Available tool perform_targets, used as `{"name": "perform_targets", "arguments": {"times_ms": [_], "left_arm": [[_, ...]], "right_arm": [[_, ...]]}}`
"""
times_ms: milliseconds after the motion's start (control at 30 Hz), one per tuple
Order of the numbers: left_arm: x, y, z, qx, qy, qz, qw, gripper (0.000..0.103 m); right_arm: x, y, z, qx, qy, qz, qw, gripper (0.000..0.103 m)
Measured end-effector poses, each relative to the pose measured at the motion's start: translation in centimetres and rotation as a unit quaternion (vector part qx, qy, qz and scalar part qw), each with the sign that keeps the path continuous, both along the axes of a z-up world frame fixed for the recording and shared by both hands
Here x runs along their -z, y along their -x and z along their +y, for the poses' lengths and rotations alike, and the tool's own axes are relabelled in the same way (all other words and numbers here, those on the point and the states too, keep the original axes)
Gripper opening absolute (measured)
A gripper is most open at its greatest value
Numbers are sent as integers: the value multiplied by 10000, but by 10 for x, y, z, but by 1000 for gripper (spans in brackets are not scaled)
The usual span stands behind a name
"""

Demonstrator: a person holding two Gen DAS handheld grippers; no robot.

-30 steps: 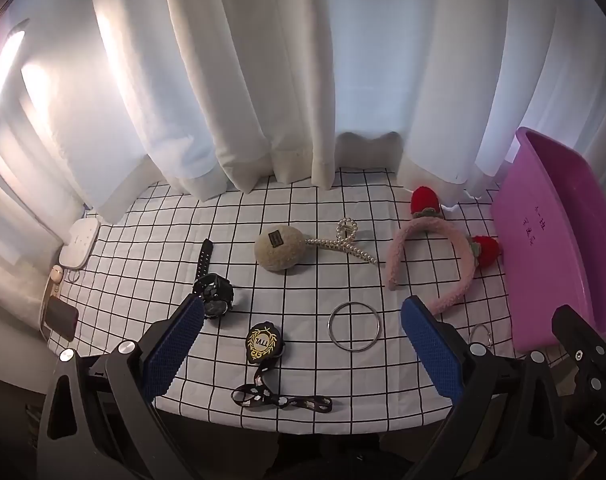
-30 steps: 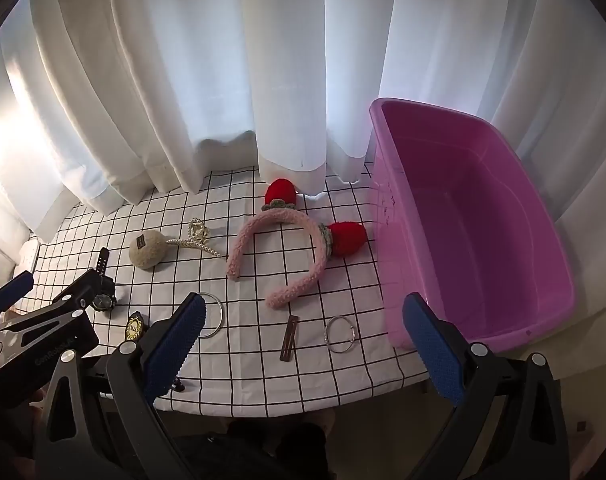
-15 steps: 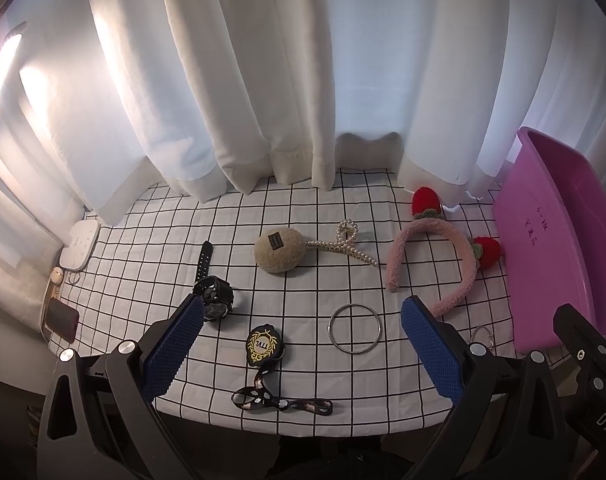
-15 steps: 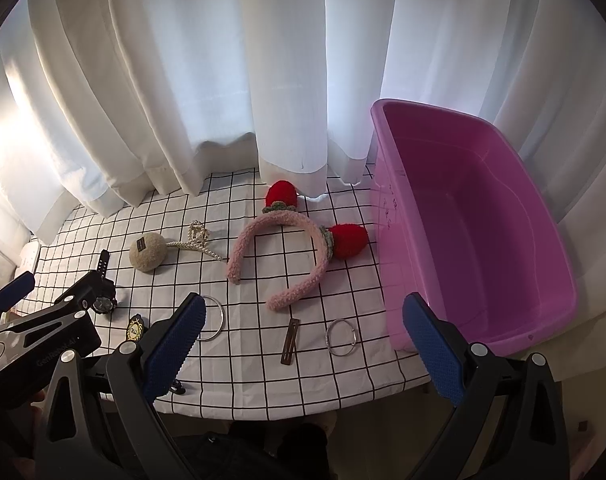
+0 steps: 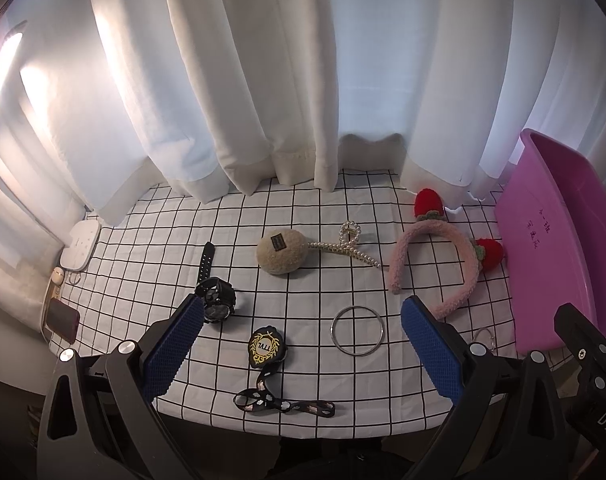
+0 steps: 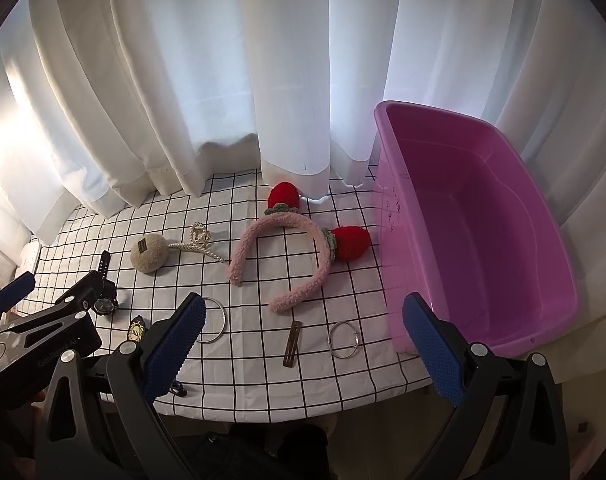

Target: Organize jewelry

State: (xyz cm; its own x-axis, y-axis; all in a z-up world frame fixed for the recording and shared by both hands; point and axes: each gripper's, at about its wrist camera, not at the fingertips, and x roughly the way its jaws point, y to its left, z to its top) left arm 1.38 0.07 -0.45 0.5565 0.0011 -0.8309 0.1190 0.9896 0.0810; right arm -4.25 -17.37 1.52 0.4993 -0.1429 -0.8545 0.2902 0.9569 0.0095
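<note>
Left wrist view: left tongs (image 5: 299, 340) spread wide, nothing between the blue pads, hovering over the near edge of the tabletop (image 5: 343, 208), which has a white grid cloth. White curtain (image 5: 263, 80) hangs along the far edge. Items laid out flat, all apart from each other except as noted: black watch (image 5: 215, 296) just off the left pad, black badge (image 5: 267, 346) with a patterned strap running to the near edge, silver bangle (image 5: 357, 330) between the pads, beige plush ball (image 5: 281, 256) touching the pearl hair clip (image 5: 353, 246). Pink headband (image 5: 435, 264) with two red strawberries lies right, near the purple bin (image 5: 559, 248). White device (image 5: 81, 244) at the left edge. Nothing blocks the bangle or badge.

Right wrist view: right tongs (image 6: 303, 340) also wide, gripping nothing. Purple bin (image 6: 483, 240) sits at the right of the tabletop, interior bare. Pink headband (image 6: 279, 260) centre, one strawberry just beside the bin wall. Brown hair clip (image 6: 293, 344) and small ring (image 6: 344, 339) lie near the front edge between the pads. Silver bangle (image 6: 215, 326) partly behind the left pad. Left tongs (image 6: 43, 320) intrude at left, partly covering the black watch (image 6: 105, 304).
</note>
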Motion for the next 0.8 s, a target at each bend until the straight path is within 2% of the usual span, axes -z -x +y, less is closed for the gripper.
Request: {"name": "perform_targets", "arguments": {"times_ms": [500,667,800], "left_arm": [[6,6,11,-97,4,39,9999,97],[11,1,17,-249,-24,125,9996,97],[21,3,29,-422,-12,272,9987,97]], "right_arm": [[3,-4,8,-92,-21,48,9999,94],[8,-1,11,-226,-289,38,9993,94],[19,-4,16,-341,-364,196,9986,94]]}}
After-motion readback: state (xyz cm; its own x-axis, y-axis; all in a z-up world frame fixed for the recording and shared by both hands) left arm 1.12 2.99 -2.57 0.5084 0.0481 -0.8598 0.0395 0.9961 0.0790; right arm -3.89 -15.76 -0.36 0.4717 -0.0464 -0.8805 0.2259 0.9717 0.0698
